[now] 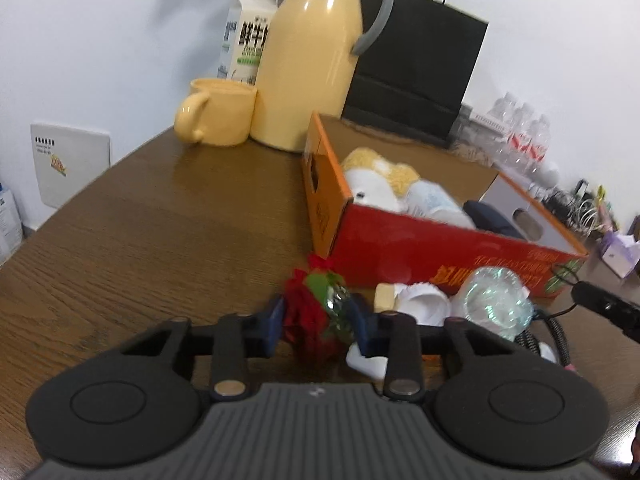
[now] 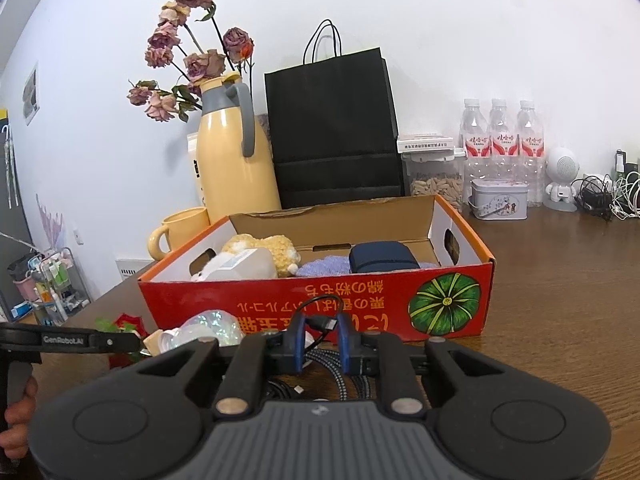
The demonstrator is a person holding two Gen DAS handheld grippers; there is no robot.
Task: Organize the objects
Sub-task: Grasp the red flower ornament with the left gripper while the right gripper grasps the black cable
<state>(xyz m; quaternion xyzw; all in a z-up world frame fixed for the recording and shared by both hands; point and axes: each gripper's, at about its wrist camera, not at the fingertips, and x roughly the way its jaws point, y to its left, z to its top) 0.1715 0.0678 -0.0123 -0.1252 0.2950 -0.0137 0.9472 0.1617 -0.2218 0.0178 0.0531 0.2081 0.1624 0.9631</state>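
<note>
only rightward: water bottles (image 2: pixel 502 128) unblurred

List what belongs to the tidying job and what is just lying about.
Job:
red box
rose, in left gripper
cable, in right gripper
crumpled clear plastic

Lying about:
thermos
mug
black bag
water bottles

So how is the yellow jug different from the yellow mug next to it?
The jug is tall and narrows toward the top; the mug is short and squat. The jug has a grey lid and grey handle, while the mug's handle is yellow like its body. The jug is closed; the mug is open on top. Both are pale yellow and stand upright on the table, side by side.
</note>
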